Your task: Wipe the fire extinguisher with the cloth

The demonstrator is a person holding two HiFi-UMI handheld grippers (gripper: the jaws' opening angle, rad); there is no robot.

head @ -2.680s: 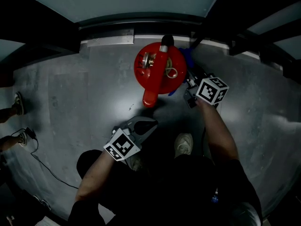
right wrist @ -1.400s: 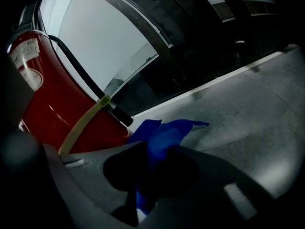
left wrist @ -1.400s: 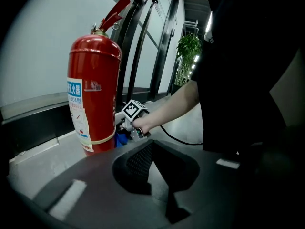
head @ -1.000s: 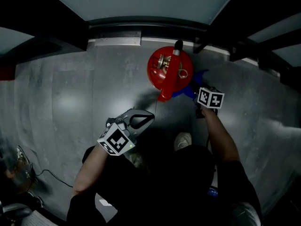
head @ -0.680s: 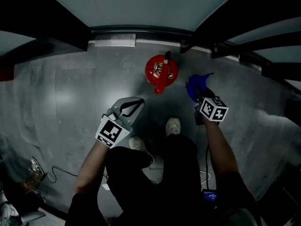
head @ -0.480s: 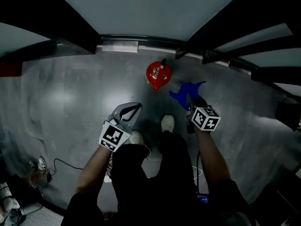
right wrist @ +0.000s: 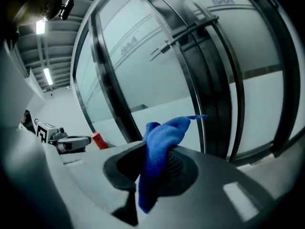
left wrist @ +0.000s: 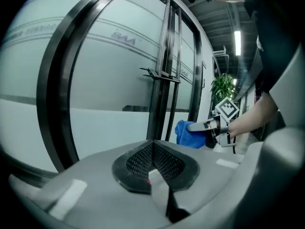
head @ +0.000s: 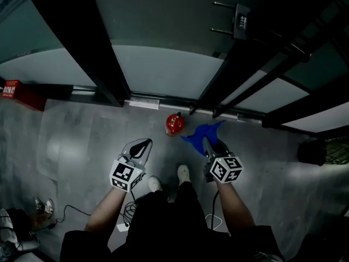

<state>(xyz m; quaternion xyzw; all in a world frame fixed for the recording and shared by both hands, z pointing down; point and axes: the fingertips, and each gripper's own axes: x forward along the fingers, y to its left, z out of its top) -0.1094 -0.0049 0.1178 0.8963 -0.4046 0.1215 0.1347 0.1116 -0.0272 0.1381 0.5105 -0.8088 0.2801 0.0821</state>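
Facing glass doors (head: 163, 72) over grey floor (head: 76, 141), right gripper (head: 206, 144) jaws pinch the cloth (head: 197, 135); left gripper (head: 142, 143) jaws meet empty.

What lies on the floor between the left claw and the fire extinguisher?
Nothing: the head view shows only bare grey floor between the left claw and the fire extinguisher. The blue cloth is aside, in the right claw.

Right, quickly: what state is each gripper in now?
Left gripper: shut, empty.
Right gripper: shut on the blue cloth.
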